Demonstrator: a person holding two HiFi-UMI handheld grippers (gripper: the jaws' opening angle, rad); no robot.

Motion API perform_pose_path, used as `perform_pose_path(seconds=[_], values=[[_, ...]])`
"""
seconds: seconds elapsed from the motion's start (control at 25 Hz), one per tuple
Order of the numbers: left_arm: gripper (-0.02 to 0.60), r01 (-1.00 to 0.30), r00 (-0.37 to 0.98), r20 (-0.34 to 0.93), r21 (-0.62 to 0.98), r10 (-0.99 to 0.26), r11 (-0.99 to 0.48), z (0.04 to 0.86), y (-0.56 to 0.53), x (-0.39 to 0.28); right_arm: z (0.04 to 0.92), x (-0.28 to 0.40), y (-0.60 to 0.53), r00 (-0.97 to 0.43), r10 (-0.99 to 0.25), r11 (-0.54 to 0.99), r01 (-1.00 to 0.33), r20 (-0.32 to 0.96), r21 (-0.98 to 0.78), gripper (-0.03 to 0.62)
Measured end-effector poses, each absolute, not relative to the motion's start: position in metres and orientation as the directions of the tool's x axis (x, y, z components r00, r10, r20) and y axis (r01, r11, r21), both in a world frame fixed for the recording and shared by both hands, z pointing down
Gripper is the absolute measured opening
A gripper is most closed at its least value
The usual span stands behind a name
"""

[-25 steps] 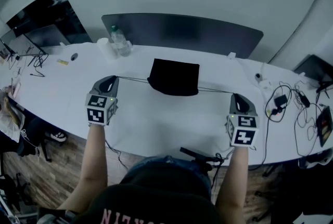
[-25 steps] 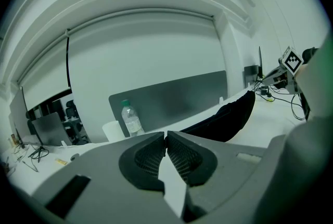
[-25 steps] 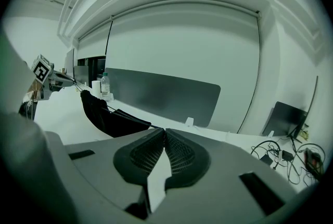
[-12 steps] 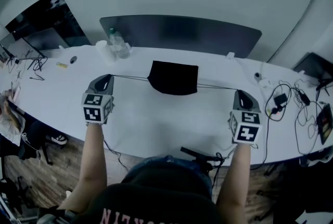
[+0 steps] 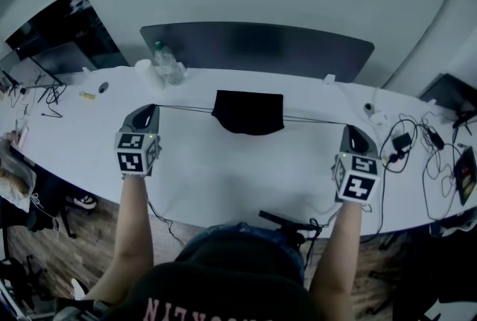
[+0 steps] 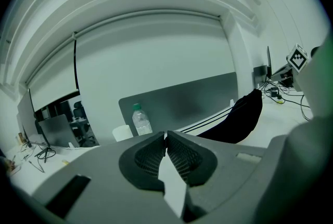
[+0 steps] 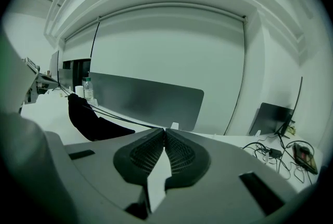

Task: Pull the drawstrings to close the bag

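Observation:
A black drawstring bag (image 5: 248, 112) lies on the white table (image 5: 238, 170), its mouth gathered along the near-taut strings. Thin black drawstrings (image 5: 186, 110) run left from the bag to my left gripper (image 5: 153, 108), which is shut on them; they show as twin lines (image 6: 208, 120) leading to the bag (image 6: 239, 119) in the left gripper view. On the other side the drawstrings (image 5: 313, 121) reach my right gripper (image 5: 349, 129), also shut on them. In the right gripper view the strings (image 7: 119, 118) stretch from the jaw tips (image 7: 165, 130) to the bag (image 7: 88, 120).
A water bottle (image 5: 170, 63) and a white paper roll (image 5: 149, 72) stand at the table's back left, in front of a dark divider panel (image 5: 257, 48). Cables and chargers (image 5: 414, 144) lie at the right end, more cables (image 5: 45, 96) at the left.
Both grippers have moved outward, left to the left and right to the right, drawing the strings tighter. The bag's mouth has narrowed a little.

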State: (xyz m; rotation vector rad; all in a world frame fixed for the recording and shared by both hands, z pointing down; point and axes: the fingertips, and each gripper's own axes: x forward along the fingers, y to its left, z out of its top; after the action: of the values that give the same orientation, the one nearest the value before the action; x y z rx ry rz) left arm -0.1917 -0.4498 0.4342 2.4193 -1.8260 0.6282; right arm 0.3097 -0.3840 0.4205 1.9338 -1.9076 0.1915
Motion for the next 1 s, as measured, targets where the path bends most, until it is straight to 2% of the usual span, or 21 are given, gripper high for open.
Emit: perform_pose_path(seconds=[1.0], values=[[0.017,-0.947,0.184,0.326,-0.194,-0.927,-0.256,0.428,-0.462,-0.211,0.406,0.335,-0.384,0.174,-0.925,-0.11,-0.973,0.337,0.202,0.003]])
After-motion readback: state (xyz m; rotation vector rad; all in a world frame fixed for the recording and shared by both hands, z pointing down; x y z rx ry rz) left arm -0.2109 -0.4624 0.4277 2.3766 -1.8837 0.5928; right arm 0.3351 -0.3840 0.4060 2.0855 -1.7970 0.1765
